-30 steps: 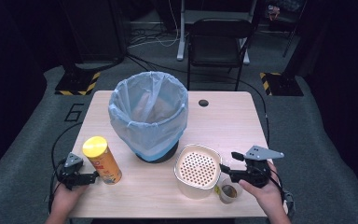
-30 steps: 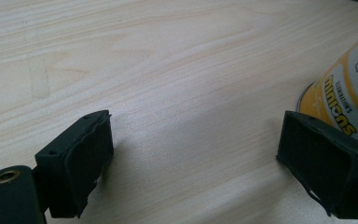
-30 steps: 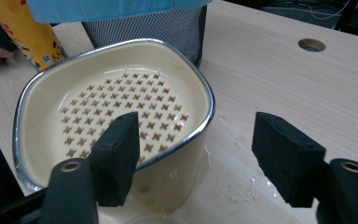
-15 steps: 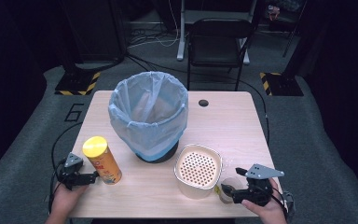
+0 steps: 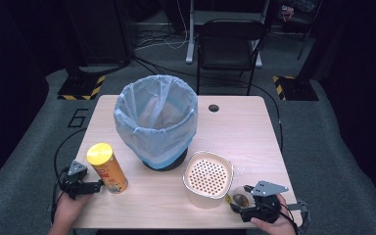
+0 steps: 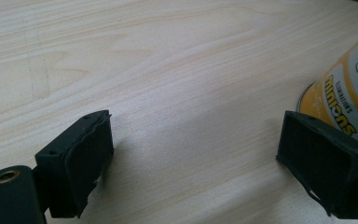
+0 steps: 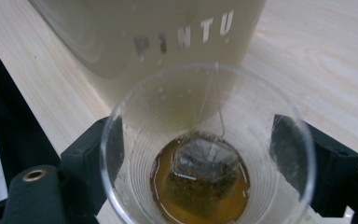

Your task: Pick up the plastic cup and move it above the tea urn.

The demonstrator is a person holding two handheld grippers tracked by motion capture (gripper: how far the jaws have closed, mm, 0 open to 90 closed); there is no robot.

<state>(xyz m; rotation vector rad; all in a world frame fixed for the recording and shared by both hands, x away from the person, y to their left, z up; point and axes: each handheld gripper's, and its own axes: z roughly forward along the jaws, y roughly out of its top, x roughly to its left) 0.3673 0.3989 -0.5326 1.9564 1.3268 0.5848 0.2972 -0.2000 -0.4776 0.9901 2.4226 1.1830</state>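
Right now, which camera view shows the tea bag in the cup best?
The right gripper view: the tea bag lies in brown liquid at the bottom of the clear cup, its string visible. In the high view the cup is small and the bag can't be made out.

A bag-lined bin [image 5: 155, 122] stands mid-table [image 5: 245, 127], before a black chair [image 5: 227, 46].

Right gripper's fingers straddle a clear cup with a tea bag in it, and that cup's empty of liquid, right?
Not empty. The right gripper view shows amber liquid pooled around the tea bag at the bottom of the cup. The rest holds: the right gripper has its fingers either side of the clear cup.
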